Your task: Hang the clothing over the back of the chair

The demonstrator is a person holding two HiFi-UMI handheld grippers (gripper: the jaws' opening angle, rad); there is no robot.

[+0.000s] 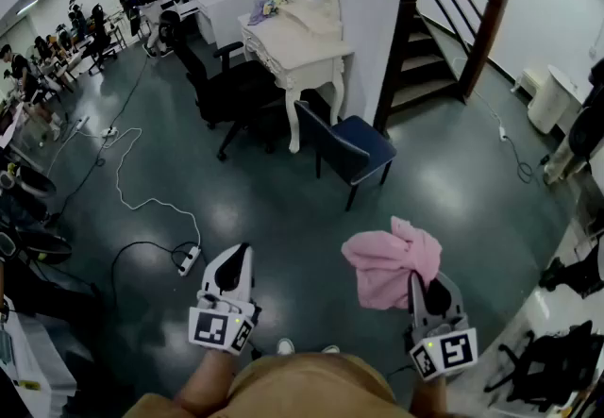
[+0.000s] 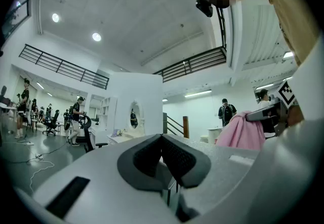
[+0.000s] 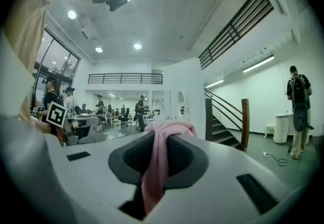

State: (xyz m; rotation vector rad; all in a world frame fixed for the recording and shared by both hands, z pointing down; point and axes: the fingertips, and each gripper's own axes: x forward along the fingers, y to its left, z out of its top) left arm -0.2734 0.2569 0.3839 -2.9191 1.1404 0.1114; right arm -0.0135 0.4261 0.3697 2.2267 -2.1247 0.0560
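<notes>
A crumpled pink fabric garment (image 1: 387, 260) is gripped by the right tongs (image 1: 420, 286). In the right gripper view a fold of it is seen pinched between the dark ribbed pads, with the rest bunched over and beyond the tips. The garment is held in the air above the glossy grey-green floor (image 1: 283, 209), level with the left tongs (image 1: 242, 254) and well apart from them. The left tongs are closed, and nothing is seen between their pads. A dark blue padded chair with dark legs (image 1: 354, 147) is seen further ahead on the floor, well apart from the garment. It stands just beside the white vanity tabletop with an oval mirror (image 1: 307, 48), and nothing is draped over its back.
</notes>
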